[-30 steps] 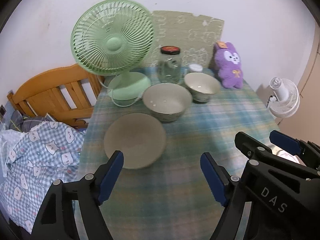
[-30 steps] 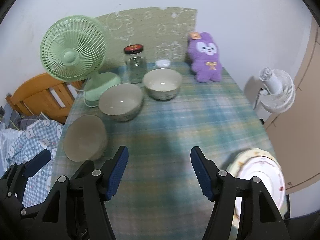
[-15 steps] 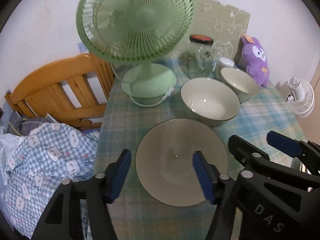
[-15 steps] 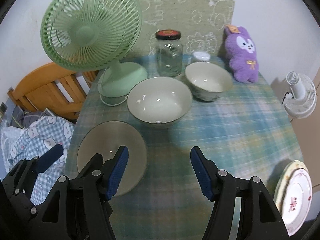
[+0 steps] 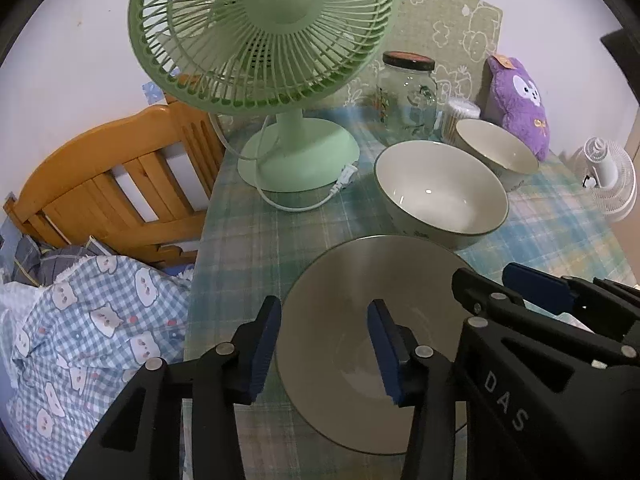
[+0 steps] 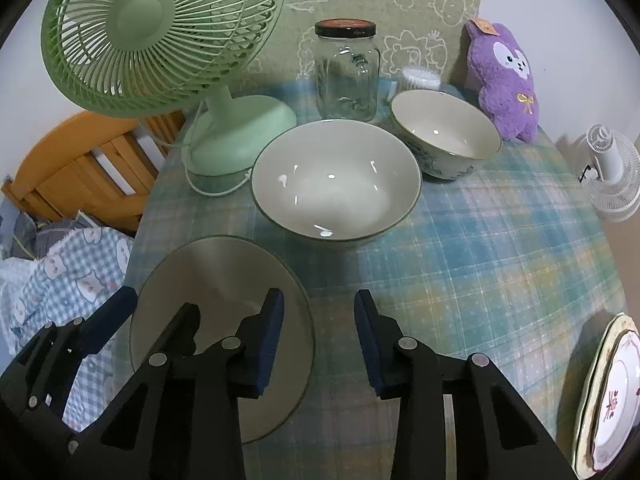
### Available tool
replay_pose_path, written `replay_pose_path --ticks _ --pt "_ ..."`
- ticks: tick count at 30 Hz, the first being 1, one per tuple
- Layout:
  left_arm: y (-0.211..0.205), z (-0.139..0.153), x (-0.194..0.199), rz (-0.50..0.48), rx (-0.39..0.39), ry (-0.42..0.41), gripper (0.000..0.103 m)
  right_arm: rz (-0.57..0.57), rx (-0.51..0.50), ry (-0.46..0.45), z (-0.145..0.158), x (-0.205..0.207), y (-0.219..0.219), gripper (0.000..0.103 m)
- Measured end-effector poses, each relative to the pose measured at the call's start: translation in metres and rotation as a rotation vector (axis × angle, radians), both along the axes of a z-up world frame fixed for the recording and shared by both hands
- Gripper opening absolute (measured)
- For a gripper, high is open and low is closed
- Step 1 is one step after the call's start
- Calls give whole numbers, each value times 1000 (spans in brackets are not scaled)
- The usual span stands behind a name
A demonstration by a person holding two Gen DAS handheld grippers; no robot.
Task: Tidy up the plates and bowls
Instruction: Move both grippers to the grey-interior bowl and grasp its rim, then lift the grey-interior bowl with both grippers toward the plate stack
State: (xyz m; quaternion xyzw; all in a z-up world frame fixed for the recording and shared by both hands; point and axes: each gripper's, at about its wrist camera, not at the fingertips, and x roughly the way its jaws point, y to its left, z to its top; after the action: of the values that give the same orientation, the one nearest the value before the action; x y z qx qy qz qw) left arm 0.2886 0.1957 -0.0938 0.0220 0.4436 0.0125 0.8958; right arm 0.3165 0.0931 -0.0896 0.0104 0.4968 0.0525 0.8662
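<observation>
A plain grey plate lies on the checked tablecloth near the table's left edge. My left gripper straddles its left rim, one finger outside the plate and one over it. Its jaws are closing and the pads do not press. My right gripper straddles the right rim of the same plate, jaws closing too, pads still apart from it. Behind the plate stand a large cream bowl and a smaller patterned bowl. A stack of flowered plates sits at the table's right edge.
A green desk fan with its cord, a glass jar and a purple plush toy line the back of the table. Left of the table are a wooden bed frame and checked bedding. A white fan stands off to the right.
Both grippers have come down and forward to the grey plate, which now fills the near view. Both pairs of jaws have narrowed around its rims.
</observation>
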Motion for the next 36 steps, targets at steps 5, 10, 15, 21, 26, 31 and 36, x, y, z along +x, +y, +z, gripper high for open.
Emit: replay_pose_path --ticks 5,10,15,21,26,31,36 --pt "6 3 1 12 -20 11 46 14 4 -3 4 0 6 39" --pt "9 -3 5 15 -30 27 43 18 10 15 0 3 9 35" --pt "13 -9 6 22 -51 37 37 18 23 24 -4 4 11 33" --pt "12 -7 4 31 -59 32 37 15 30 31 -4 3 10 33" --pt "11 -7 2 43 -90 50 37 3 25 33 -1 -2 6 33" --pt "2 -6 -5 47 -103 64 37 -7 26 39 3 -11 -5 33" --pt "-14 -1 -15 39 -106 69 37 -24 29 46 7 -23 -21 33"
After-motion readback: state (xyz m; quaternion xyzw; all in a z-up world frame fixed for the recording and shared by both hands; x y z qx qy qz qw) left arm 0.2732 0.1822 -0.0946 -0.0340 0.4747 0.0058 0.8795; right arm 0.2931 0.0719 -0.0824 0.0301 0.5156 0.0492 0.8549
